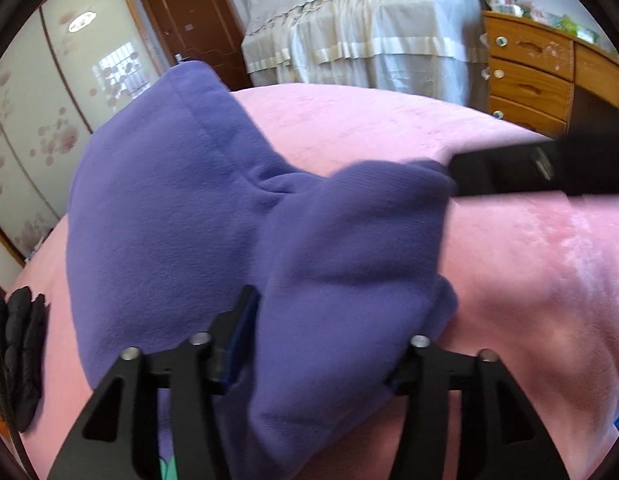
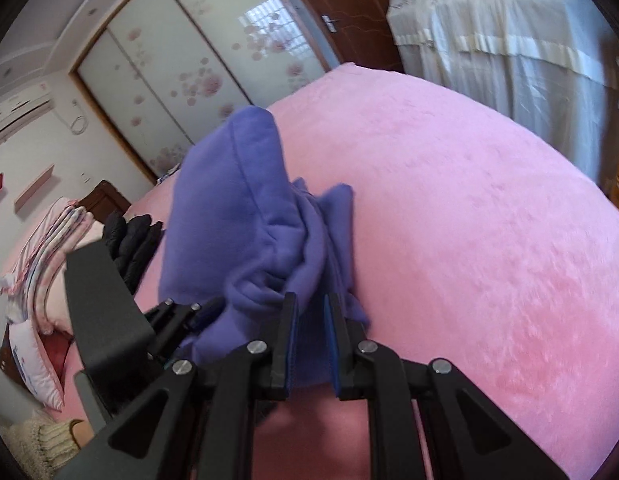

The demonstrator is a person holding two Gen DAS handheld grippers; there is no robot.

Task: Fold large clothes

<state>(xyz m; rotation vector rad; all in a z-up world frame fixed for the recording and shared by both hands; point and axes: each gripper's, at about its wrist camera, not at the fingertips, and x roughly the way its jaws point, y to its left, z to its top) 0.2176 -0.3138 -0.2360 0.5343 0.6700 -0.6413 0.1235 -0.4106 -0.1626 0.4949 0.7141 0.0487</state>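
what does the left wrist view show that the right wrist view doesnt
Only the left wrist view: the wooden drawers, and the left gripper open over the purple garment.
Only the right wrist view: the air conditioner, the stacked bedding, and the right gripper shut on a fold of the garment.
Both: the garment, the pink blanket, the black jacket, the floral wardrobe doors, the brown door and the white drape.

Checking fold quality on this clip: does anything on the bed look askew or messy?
Yes. The purple garment is bunched and rumpled rather than flat on the pink blanket, with crumpled folds near the right gripper, which is shut on its edge. Nothing looks damaged or spilled.
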